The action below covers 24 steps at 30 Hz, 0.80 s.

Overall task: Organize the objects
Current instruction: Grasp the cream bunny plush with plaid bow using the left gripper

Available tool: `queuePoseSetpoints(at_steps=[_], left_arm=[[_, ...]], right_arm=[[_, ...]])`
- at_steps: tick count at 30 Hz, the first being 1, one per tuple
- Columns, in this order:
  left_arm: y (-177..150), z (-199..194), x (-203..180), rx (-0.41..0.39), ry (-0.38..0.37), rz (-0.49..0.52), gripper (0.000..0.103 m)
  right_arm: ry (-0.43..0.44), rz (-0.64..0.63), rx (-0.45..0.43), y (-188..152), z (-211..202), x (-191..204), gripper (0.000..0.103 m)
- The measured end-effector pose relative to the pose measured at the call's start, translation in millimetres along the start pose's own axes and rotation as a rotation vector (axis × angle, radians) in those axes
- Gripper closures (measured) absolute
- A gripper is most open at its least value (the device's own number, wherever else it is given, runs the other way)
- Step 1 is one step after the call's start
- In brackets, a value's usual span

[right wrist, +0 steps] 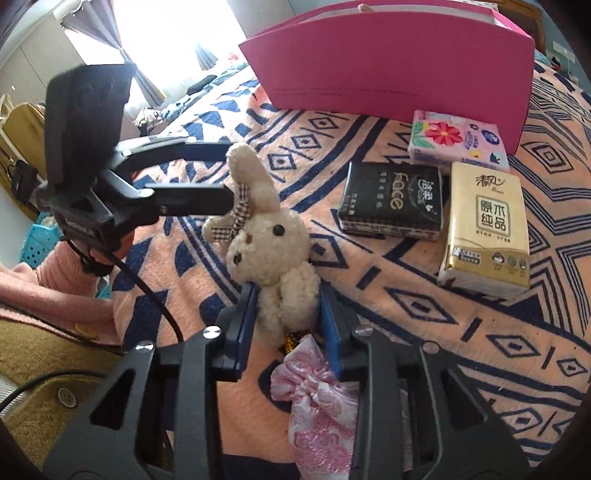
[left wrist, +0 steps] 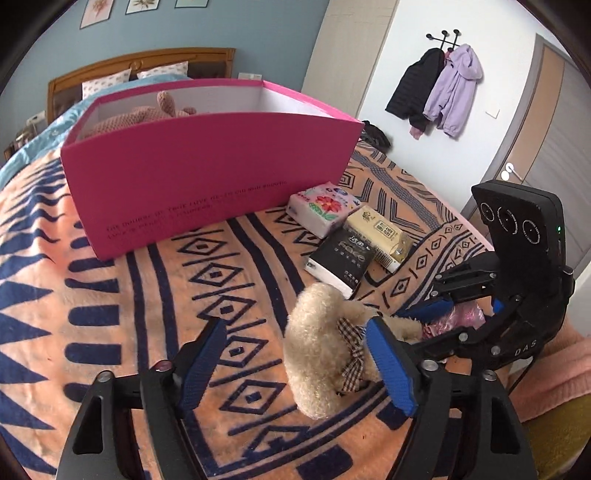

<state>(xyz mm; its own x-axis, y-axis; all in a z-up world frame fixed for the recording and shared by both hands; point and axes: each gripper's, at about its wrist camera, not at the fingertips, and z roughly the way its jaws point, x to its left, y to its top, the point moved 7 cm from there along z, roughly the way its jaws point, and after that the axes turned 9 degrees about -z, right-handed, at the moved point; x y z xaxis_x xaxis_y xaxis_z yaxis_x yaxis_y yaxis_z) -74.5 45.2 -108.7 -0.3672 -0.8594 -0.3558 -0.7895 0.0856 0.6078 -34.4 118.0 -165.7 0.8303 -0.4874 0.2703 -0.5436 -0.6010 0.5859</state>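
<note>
On the white wall, a black jacket and a lilac jacket hang from a hook rack. Three framed pictures hang above the wooden headboard.

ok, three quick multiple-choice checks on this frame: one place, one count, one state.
1. Where do the tissue packs lie? A inside the pink box; B on the blanket beside that box; C on the floor.
2. How many tissue packs? A two; B five; C three.
3. The right gripper is: A shut on the plush bunny; B open, empty; C shut on a tissue pack.
Key: 1 B, all rest on the blanket by the box wall. 2 C, one floral, one black, one gold. 3 A, its fingers press the bunny's body from both sides.
</note>
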Motion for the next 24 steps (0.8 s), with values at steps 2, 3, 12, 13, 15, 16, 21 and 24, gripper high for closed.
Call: queuePoseSetpoints(at_steps=[2, 3, 12, 13, 15, 16, 21, 24], left_arm=[[0.3, 1.4, 0.8, 0.014, -0.018, -0.012, 0.033], [-0.1, 2.3, 1.4, 0.020, -0.025, -0.016, 0.034], [-0.8, 12.3, -4.2, 0.053, -0.075, -0.038, 0.044], [-1.4, 13.9, -5.3, 0.054, -0.072, -0.037, 0.044], [-1.4, 16.9, -5.7, 0.062, -0.070, -0.044, 0.044], [-0.7, 18.4, -5.9, 0.063, -0.073, -0.048, 0.044], [-0.9, 23.5, -6.0, 0.071, -0.072, -0.073, 0.044], [-5.5, 27.5, -6.6, 0.090, -0.058, -0.072, 0.044]], right_arm=[[0.002, -0.001, -0.021, 3.3, -4.7, -1.3, 0.074], [-0.001, 0.002, -0.037, 6.2, -8.6, -3.1, 0.075], [-0.016, 0.035, -0.127, 42.5, -17.6, -30.0, 0.076], [-0.019, 0.039, -0.136, 45.7, -17.8, -32.6, 0.076], [-0.022, 0.054, -0.156, 54.6, -18.1, -36.9, 0.076], [-0.021, 0.057, -0.166, 57.6, -18.6, -38.0, 0.076], [0.027, 0.210, -0.186, 59.6, -7.9, -59.2, 0.063], [0.044, 0.254, -0.181, 52.2, -2.7, -59.2, 0.055]])
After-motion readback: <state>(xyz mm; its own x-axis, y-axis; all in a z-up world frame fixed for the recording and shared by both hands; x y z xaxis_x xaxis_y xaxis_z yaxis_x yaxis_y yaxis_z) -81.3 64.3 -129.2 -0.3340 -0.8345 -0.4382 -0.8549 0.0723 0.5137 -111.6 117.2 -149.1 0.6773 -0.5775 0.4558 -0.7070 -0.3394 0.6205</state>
